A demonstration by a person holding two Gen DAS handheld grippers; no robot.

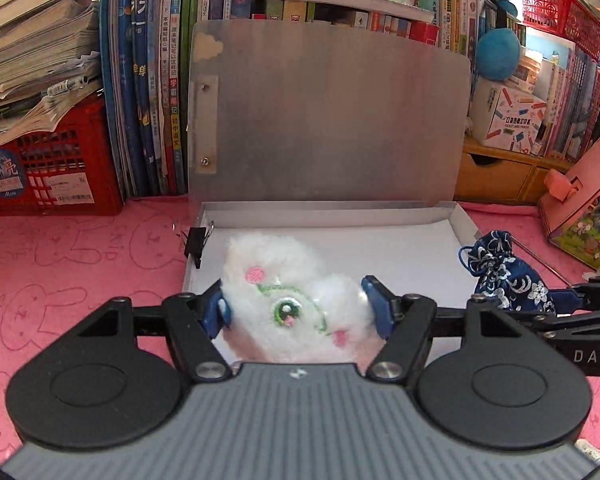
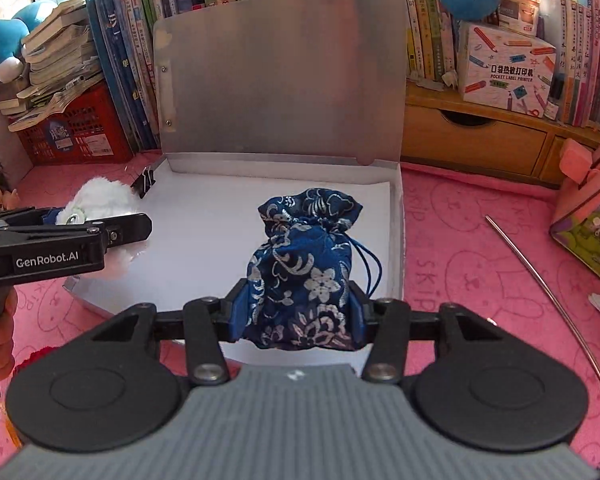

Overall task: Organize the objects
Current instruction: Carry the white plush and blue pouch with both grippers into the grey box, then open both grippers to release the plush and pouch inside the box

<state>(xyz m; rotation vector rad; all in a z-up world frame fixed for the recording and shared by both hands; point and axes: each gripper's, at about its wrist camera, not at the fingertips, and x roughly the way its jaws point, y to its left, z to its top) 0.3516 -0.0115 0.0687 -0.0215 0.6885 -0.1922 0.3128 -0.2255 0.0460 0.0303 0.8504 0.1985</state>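
Left gripper (image 1: 296,306) fingers clamped on white plush toy (image 1: 288,296), right gripper (image 2: 298,312) fingers gripping blue drawstring pouch (image 2: 302,276) — both over open grey box (image 2: 398,216), white floor mostly bare, binder clip (image 2: 146,183) on left rim, metal rod (image 2: 548,300) on pink bench (image 2: 460,232).

White plush toy (image 1: 292,300), blue pouch (image 2: 304,276) with white flowers, pink tablecloth (image 2: 460,240).

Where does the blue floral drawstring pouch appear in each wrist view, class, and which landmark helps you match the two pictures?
Left wrist view: blue pouch at the right edge, beside the box's right wall.
Right wrist view: blue pouch centre, between the right gripper's fingers, over the white box floor.
Shared landmark: black binder clip on the box's left wall.
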